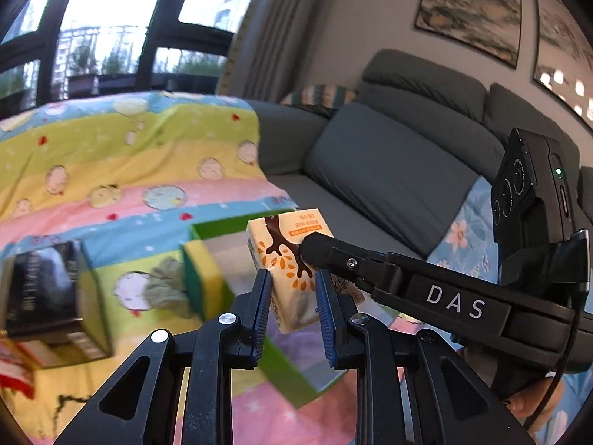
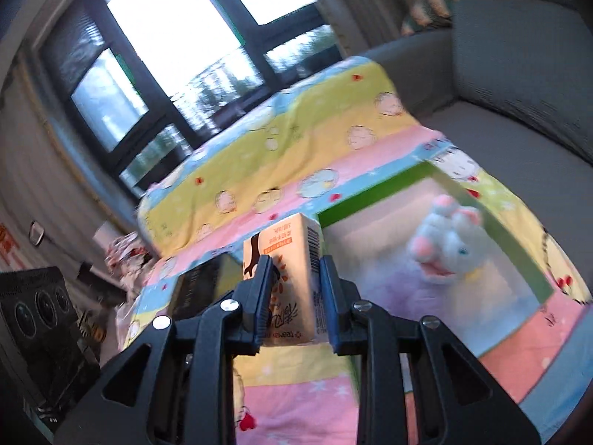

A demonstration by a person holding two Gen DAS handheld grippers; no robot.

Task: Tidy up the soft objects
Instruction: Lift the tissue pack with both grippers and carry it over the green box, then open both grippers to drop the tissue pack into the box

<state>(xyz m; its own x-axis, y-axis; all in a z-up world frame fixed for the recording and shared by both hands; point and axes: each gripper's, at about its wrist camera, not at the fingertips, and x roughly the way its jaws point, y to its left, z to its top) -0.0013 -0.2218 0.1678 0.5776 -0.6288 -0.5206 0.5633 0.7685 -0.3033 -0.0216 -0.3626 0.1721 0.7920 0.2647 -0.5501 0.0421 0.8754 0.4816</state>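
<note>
A cream tissue pack (image 1: 283,235) printed with a brown tree and orange leaves hangs above the bedspread. My left gripper (image 1: 292,289) is shut on its lower part, blue pads pressed to both sides. From the right, my right gripper (image 1: 315,250) reaches in and grips the same pack. In the right wrist view the pack (image 2: 296,244) stands upright between the right gripper's (image 2: 294,278) pads. Below is a green-rimmed open box (image 2: 370,200) holding a white plush toy (image 2: 448,248) with pink ears.
A striped cartoon bedspread (image 1: 129,148) covers the surface. A black box (image 1: 48,289) stands at the left, with a grey-green soft thing (image 1: 166,285) beside the green box (image 1: 285,374). A grey sofa (image 1: 389,170) runs along the right. A hand (image 1: 530,404) holds the right gripper.
</note>
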